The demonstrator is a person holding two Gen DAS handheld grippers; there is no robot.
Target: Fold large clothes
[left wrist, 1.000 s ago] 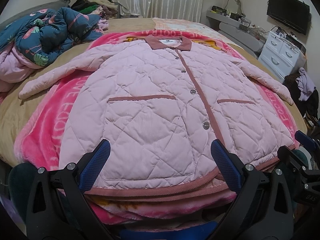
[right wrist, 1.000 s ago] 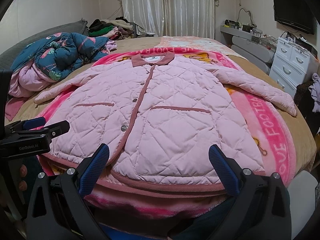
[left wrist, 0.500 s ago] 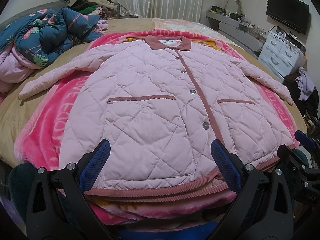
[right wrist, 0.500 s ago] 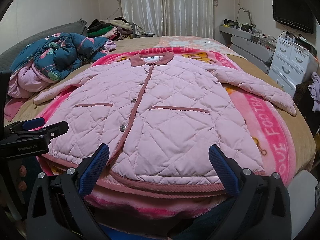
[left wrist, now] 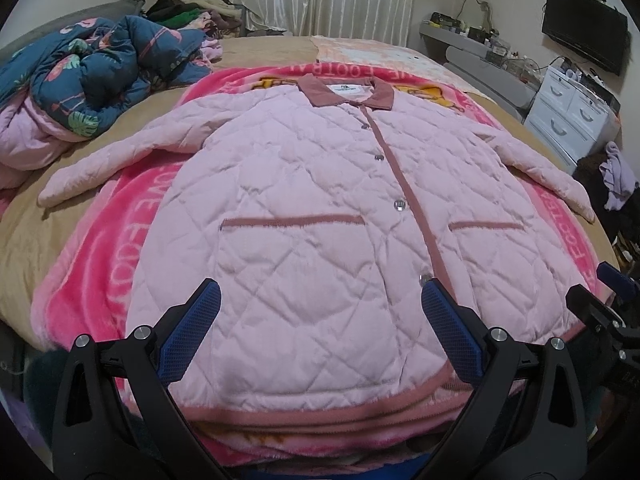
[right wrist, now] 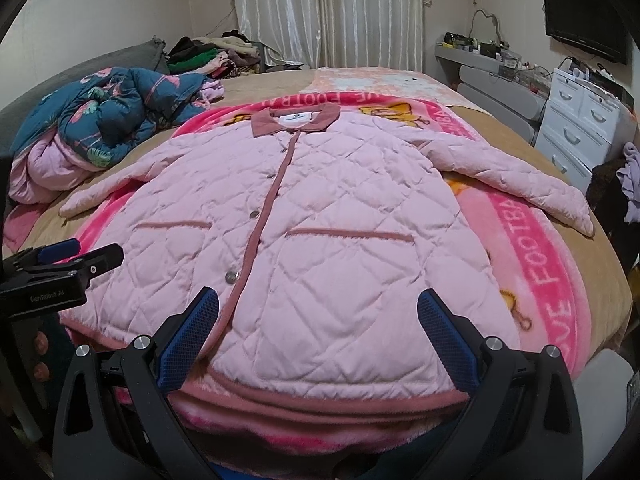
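- Pink quilted jacket (left wrist: 320,216) lies flat, buttoned, on pink blanket (left wrist: 100,248) on the bed, sleeves spread.
- My left gripper (left wrist: 320,332): jaws wide, empty, above hem.
- My right gripper (right wrist: 318,332): same.
- Only right view shows left gripper's side; only left view shows right gripper's tip.

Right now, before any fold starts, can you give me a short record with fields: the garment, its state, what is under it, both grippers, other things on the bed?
garment: pale pink quilted jacket with dusty-rose collar
state: spread flat, front up, buttoned, sleeves out to both sides
under it: bright pink fleece blanket on tan bed
left gripper: open, empty, over the hem
right gripper: open, empty, over the hem
also on the bed: crumpled dark blue flamingo-print quilt; pile of clothes
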